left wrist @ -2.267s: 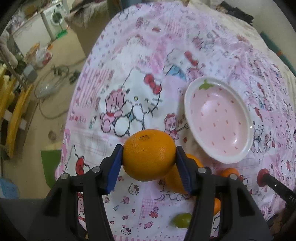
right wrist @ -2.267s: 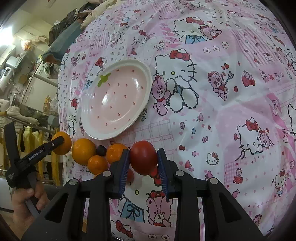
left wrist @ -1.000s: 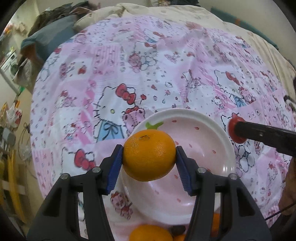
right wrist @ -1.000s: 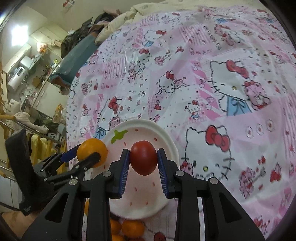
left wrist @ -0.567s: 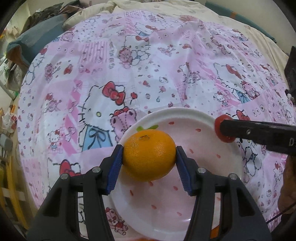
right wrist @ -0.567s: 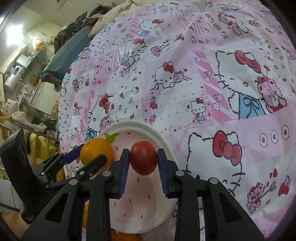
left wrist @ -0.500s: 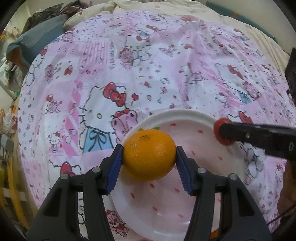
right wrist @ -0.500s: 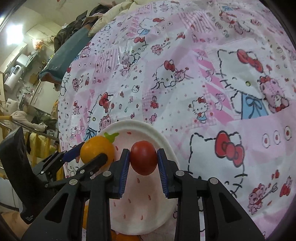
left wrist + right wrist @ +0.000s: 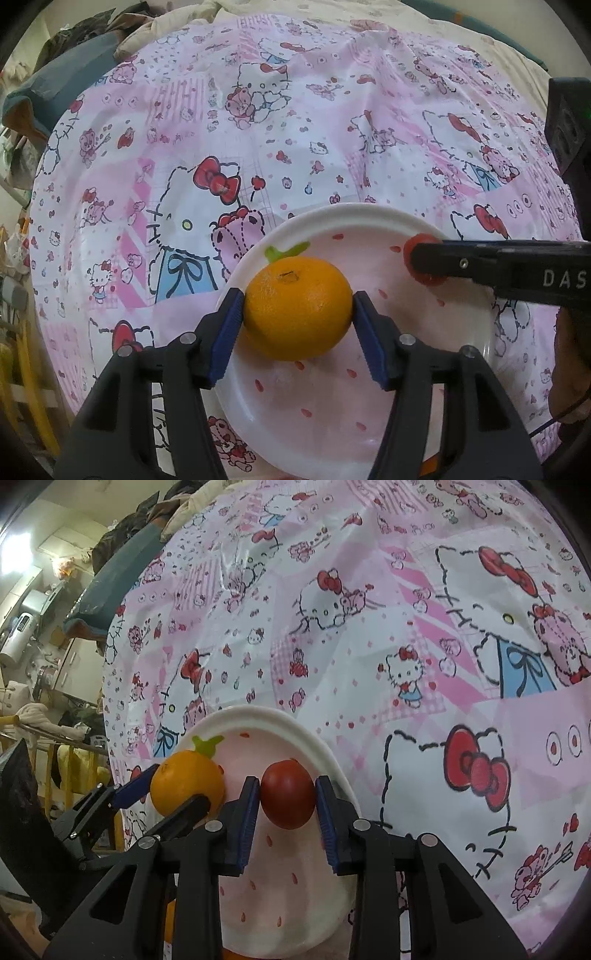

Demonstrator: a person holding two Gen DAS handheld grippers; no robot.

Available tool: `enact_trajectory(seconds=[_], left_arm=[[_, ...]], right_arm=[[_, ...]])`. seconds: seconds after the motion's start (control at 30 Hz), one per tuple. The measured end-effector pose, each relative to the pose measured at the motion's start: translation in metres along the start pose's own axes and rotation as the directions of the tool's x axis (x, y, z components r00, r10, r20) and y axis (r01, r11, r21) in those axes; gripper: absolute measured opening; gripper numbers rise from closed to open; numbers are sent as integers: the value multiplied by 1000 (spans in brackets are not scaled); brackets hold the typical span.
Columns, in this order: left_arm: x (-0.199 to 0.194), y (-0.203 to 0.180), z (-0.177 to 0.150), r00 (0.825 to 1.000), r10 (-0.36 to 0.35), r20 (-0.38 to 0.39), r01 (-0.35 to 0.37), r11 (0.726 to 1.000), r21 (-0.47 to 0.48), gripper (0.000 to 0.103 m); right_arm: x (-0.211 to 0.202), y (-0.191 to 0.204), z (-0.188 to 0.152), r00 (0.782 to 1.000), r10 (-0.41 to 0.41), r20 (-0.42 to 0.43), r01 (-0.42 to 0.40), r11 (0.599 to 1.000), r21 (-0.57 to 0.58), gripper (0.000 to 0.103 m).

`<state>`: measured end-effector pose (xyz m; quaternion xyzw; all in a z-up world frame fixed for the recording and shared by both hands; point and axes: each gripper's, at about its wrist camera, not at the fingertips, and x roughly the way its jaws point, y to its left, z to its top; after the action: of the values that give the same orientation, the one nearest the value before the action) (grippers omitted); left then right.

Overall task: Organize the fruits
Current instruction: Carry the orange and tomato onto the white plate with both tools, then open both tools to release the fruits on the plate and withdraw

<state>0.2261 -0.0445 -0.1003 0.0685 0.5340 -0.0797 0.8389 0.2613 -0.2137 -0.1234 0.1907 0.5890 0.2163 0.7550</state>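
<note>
A big orange [image 9: 297, 319] rests on the white plate with a pink strawberry pattern [image 9: 332, 424], near its green leaf mark. My left gripper [image 9: 298, 306] stands around the orange and its jaws are opening; the blue pads flank the fruit without pressing it. A red tomato [image 9: 288, 799] hangs just over the plate [image 9: 280, 716], and my right gripper [image 9: 288, 797] is shut on it. The orange [image 9: 186, 786] and the left gripper [image 9: 170, 792] lie just left of the tomato. In the left wrist view the right gripper's finger [image 9: 498, 264] reaches in from the right, hiding most of the tomato [image 9: 410, 254].
The plate sits on a pink cartoon-cat tablecloth [image 9: 295, 129] over a round table. Another orange [image 9: 168, 923] peeks out below the plate's near edge. A person's hand [image 9: 569, 369] shows at the right. Household clutter [image 9: 44, 646] stands beyond the table's left edge.
Both grippers came down over the plate with their fruit. The left pads have spread a little and the orange has sunk lower between them. The tomato stays gripped.
</note>
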Motion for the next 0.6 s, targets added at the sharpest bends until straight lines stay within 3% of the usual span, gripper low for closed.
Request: enact_trajectory(seconds=[0.07,0.2,0.33,0.47,0.6], left_arm=[[0,1,1,1000,-4,-8,4,1000,-7,59],[-2,2,-1,1000,16,3,-16,1000,-4,83],[-2,2,-2,1000,16,1,-16,1000,2,83],[-5,4,-3,1000,22,6,-22,1000,-4,83],[-8,6,-4,1000,18,14,-18,1000,-5,83]], right_arm=[[-3,-3,1,1000,12,12,-12,1000,15,35],[-3,-7,3,1000,30,10,-30,999,36,35],[-5,-5,4,1000,25,19,-26,999,31,35],[-9,-4,5,998,49,40,-50,998,33,51],[-15,1,7,997,48,57,-49,999,16,52]])
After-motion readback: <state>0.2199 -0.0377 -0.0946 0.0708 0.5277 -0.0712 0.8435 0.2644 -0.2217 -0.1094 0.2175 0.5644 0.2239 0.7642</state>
